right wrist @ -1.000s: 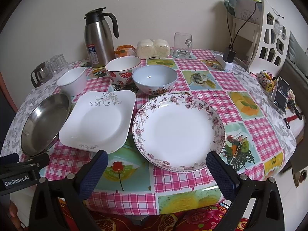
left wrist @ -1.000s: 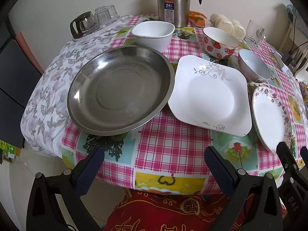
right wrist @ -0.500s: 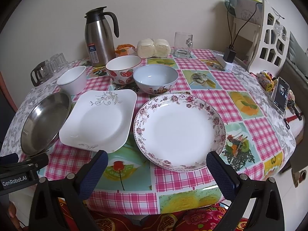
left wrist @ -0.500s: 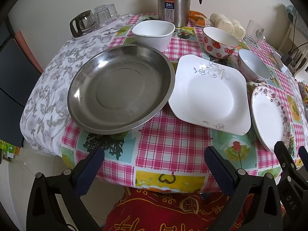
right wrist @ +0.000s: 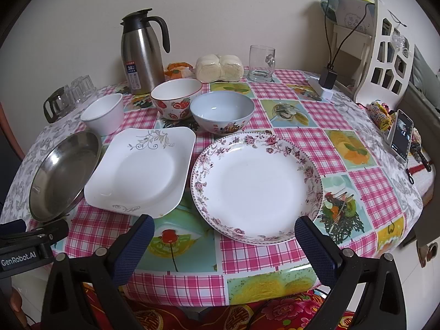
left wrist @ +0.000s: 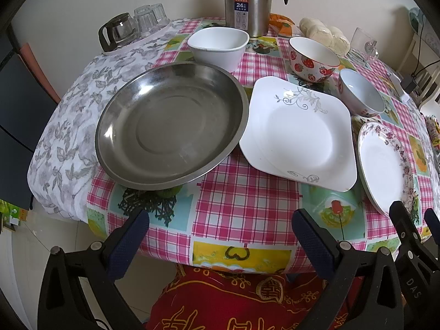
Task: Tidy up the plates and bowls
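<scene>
A steel round plate (left wrist: 170, 126) lies at the table's left, a white square plate (left wrist: 299, 134) beside it, and a floral round plate (right wrist: 257, 189) to the right. Behind them stand a white square bowl (left wrist: 218, 45), a strawberry bowl (left wrist: 313, 59) and a pale blue bowl (right wrist: 222, 114). My left gripper (left wrist: 220, 236) is open and empty at the table's front edge, below the steel plate. My right gripper (right wrist: 224, 240) is open and empty at the front edge, just before the floral plate.
A steel thermos jug (right wrist: 143, 52), a glass mug (right wrist: 261, 63), wrapped buns (right wrist: 220, 67) and a glass pot with several tumblers (left wrist: 121, 29) stand at the back. A phone (right wrist: 400, 136) and a white rack (right wrist: 385, 55) are at the right. A red cushion (left wrist: 233, 299) is below the edge.
Both grippers have crept slightly forward toward the table. The dishes have not moved.
</scene>
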